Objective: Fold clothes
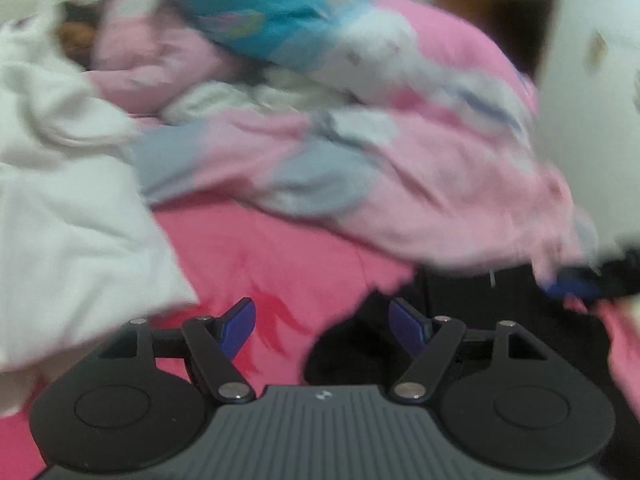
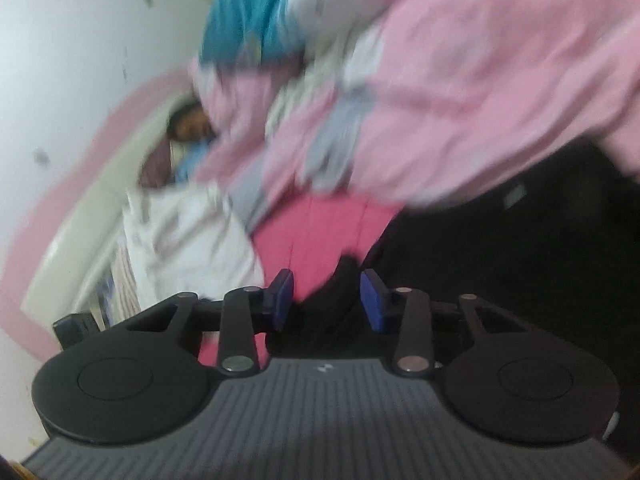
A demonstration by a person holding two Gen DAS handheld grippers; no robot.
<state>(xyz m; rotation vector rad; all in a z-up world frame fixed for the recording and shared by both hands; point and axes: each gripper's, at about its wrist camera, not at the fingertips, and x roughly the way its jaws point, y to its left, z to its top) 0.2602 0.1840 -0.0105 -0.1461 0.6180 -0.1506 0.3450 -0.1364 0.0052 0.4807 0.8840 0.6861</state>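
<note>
One view alone shows a pink headboard [image 2: 132, 104].

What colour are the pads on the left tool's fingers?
Dark blue pads on black linkage arms, clearest in the left wrist view.

A bedroom in a home: ahead of the claw, a bed under a bright pink sheet [image 1: 288, 248] carries heaped clothes [image 1: 400, 168], a white blanket [image 1: 60, 200], with a painted wall [image 2: 60, 40] behind.

Rumpled, blurred pink-grey clothes [image 1: 360, 168] atop bright-pink sheet [image 1: 280, 256]
</note>
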